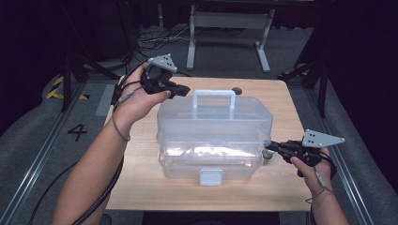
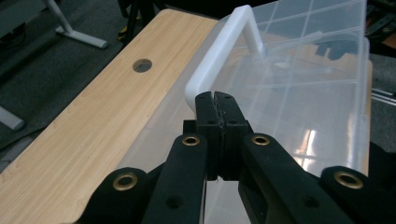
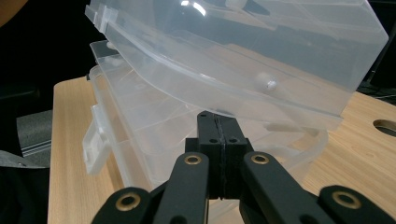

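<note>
From above, the clear box (image 1: 214,136) sits mid-table (image 1: 281,187), its white handle (image 1: 214,96) at 12 o'clock and its latch (image 1: 210,176) at 6. My left gripper (image 1: 180,90) hangs at the box's 10 o'clock corner, just beside the handle's end. My right gripper (image 1: 273,146) points in at 3 o'clock, where lid (image 1: 214,115) meets base.

In the left gripper view, my left gripper (image 2: 216,95) has its jaws pressed together on nothing, tips close to the handle's (image 2: 210,70) bend; whether they touch it I cannot tell.

In the right gripper view, my right gripper (image 3: 217,116) is also pressed together, empty, its tip under the lid's (image 3: 243,51) raised edge, above the base (image 3: 154,140).

I judge the step to be lifting the lid. To do it well, I would keep the right tip wedged low and steady as a prop. The left should push the handle side up slowly, so the base does not slide.
</note>
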Demonstrator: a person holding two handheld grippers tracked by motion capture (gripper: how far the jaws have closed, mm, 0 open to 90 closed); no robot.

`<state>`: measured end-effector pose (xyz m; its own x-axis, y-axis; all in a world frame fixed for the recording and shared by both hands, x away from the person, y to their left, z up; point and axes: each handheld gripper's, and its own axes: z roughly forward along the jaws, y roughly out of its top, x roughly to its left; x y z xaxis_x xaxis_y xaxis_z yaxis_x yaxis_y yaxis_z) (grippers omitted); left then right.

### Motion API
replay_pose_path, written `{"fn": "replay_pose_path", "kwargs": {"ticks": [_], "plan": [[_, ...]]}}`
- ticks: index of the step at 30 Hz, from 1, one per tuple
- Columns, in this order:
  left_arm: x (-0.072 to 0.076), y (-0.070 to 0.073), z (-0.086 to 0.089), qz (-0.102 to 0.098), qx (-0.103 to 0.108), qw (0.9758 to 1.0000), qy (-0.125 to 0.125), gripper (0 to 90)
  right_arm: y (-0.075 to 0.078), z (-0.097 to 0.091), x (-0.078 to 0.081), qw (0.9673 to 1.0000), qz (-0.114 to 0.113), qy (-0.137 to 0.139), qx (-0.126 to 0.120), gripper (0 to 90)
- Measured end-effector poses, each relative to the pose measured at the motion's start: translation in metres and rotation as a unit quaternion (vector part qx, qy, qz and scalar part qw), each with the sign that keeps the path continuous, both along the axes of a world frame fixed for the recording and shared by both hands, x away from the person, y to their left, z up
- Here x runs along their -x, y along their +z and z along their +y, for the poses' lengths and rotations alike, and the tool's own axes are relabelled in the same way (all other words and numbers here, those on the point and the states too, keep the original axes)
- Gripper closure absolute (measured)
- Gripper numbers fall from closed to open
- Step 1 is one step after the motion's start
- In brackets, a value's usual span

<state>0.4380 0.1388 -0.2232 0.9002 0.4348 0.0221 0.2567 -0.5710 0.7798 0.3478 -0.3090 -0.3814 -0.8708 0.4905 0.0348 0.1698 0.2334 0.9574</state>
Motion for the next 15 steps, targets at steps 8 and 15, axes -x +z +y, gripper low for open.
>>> {"fn": "replay_pose_path", "kwargs": {"ticks": [8,15], "plan": [[0.024,-0.008,0.024,-0.001,0.029,0.9996,-0.004,89.9,0.006,0.005,0.000,0.9994,-0.006,-0.030,0.016,90.0],[0.042,-0.013,0.047,-0.007,0.030,0.9991,0.029,89.9,0.010,0.006,-0.002,0.9991,-0.008,-0.040,0.009,90.0]]}}
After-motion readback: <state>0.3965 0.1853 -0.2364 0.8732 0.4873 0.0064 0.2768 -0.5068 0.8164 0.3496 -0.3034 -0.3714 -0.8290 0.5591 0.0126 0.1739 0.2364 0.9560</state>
